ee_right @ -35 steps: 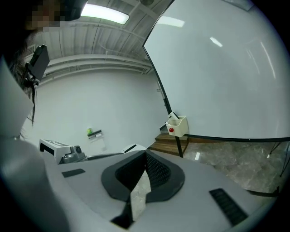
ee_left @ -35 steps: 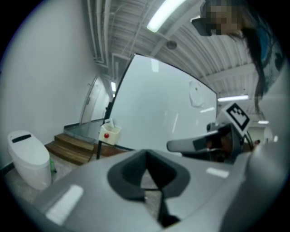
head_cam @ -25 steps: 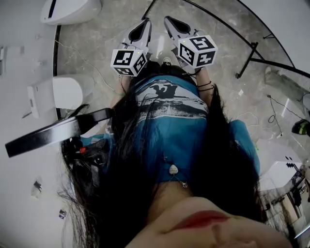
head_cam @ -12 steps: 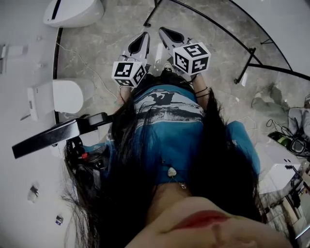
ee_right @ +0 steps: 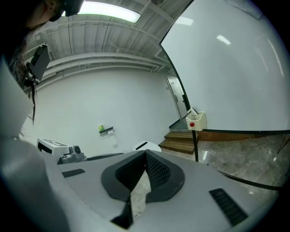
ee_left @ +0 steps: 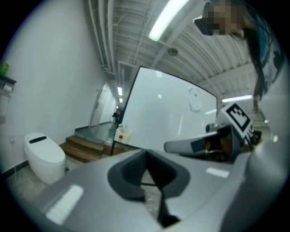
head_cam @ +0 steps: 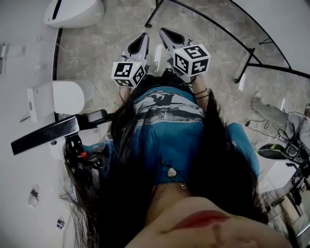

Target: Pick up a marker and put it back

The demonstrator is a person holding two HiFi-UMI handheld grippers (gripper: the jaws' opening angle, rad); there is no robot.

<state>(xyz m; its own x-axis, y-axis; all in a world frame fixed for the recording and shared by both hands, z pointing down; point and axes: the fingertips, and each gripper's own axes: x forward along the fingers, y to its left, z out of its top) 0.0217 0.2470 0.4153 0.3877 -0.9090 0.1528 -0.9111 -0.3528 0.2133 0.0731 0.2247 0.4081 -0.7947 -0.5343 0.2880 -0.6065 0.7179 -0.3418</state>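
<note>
No marker shows in any view. In the head view both grippers are held side by side in front of the person's blue shirt, pointing away over the stone floor. My left gripper (head_cam: 143,38) has its jaws together with nothing between them, as the left gripper view (ee_left: 146,153) confirms. My right gripper (head_cam: 165,33) is likewise shut and empty (ee_right: 146,153). A whiteboard (ee_left: 167,113) on a black frame stands ahead, and a small white tray box (ee_right: 196,120) with a red dot hangs on its post.
A white toilet-shaped unit (head_cam: 72,11) stands far left, with another white unit (head_cam: 60,97) nearer. The whiteboard's black curved base and legs (head_cam: 242,43) cross the floor at right. Wooden steps (ee_right: 181,140) lie behind. Cables and gear (head_cam: 283,150) clutter the right edge.
Both grippers have stayed shut and side by side, shifting only slightly in the head view. The head camera has swung a little, so the clutter at the right edge sits differently.
</note>
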